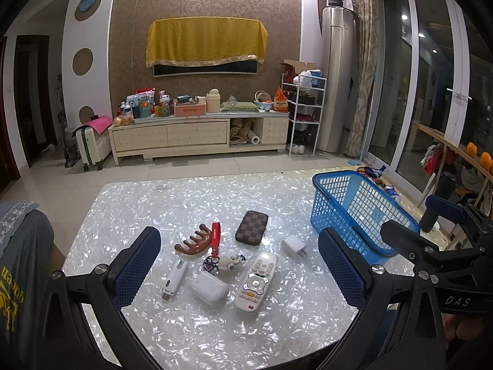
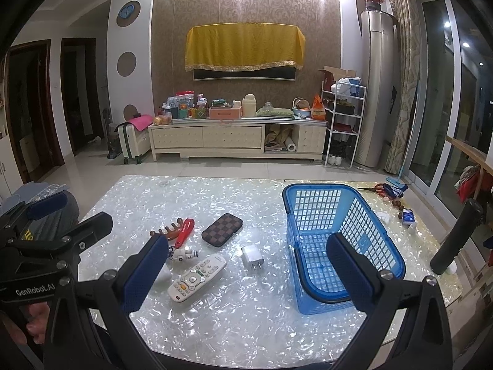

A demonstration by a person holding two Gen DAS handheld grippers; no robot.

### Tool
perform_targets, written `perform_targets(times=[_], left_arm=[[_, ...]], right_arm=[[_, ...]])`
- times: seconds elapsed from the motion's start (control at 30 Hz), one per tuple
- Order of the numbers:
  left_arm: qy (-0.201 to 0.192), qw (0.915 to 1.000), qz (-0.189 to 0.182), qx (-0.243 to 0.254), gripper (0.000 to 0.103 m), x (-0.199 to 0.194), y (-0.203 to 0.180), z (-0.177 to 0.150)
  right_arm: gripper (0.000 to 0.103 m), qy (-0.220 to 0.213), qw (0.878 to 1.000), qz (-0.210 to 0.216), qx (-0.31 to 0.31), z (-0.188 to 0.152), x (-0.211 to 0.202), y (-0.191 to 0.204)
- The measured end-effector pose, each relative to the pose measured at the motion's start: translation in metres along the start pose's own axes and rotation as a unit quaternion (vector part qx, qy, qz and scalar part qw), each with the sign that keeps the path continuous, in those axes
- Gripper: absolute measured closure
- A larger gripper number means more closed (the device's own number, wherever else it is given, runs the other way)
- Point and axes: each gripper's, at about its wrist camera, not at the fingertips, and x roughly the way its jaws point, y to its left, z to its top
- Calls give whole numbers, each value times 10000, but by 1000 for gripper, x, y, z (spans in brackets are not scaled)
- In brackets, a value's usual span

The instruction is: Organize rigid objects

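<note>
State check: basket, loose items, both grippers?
Blue plastic mesh basket: upright, empty.
White remote control: flat on table, buttons up.
White wall charger: on table, prongs exposed.
Brown checkered case: closed, lying flat.
Left gripper: open, empty.
Right gripper: open, empty.

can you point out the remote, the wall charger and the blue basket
remote (image 1: 255, 280), left wrist view, on the round pad among its buttons
wall charger (image 2: 251, 254), right wrist view, on the white body above the prongs
blue basket (image 2: 314, 187), right wrist view, on the far rim
</note>
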Motion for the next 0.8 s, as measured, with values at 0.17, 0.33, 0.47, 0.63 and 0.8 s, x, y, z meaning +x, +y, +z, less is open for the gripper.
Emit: perform_targets(times=[0.17,0.33,0.47,0.63,0.8], left_arm=[[28,10000,-18,-1,0,1,0,-2],[79,9999,-78,23,0,5,-1,-6],[173,9997,-180,72,0,11,-4,-5],[438,9987,-250,83,0,31,-4,-5],[755,9966,-324,88,0,57,-1,-14]], right_arm=[[0,25,10000,19,8,0,1,0],[0,72,10000,45,14,0,1,-1],[0,173,9998,-6,-48,2,6,-4],[0,403,9988,-182,-192,4,14,-18],[0,694,9960,-492,-273,5,27,-42]])
